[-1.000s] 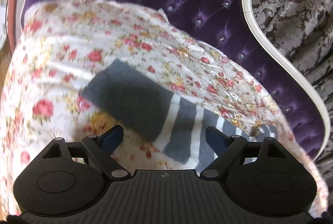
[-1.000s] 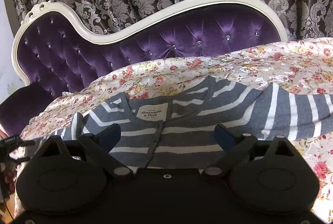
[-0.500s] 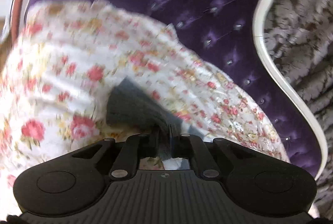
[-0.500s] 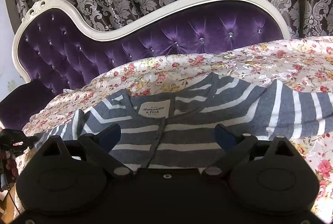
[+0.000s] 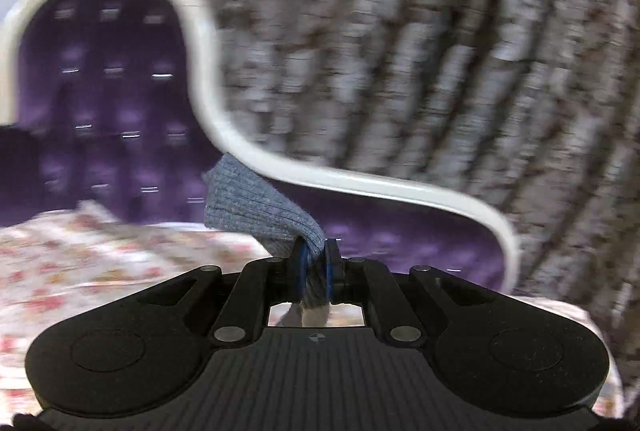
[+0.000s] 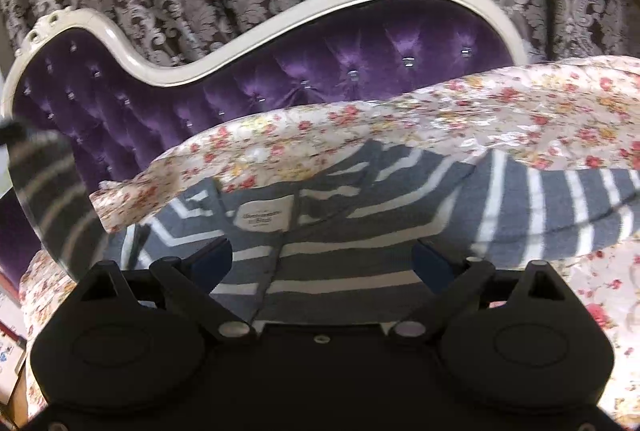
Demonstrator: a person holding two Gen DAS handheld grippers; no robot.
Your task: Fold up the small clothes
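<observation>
Sleeve cuff pinched and lifted, right side waiting.

My left gripper (image 5: 314, 273) has its fingers clamped on the ribbed grey cuff (image 5: 256, 207) of the grey-and-white striped knit top (image 6: 360, 231), which lies spread on the floral bedspread (image 6: 460, 111) in front of the purple tufted headboard (image 6: 320, 71); my right gripper (image 6: 322, 255) hovers over the neckline with fingers spread wide, holding nothing. The bite on the cuff looks thin to me (only the edge sits between the fingers), so a fast swing could pull it free or drag the whole top askew, since nothing pins the body. The raised sleeve (image 6: 44, 191) could also land twisted. I see no containers in either view.
</observation>
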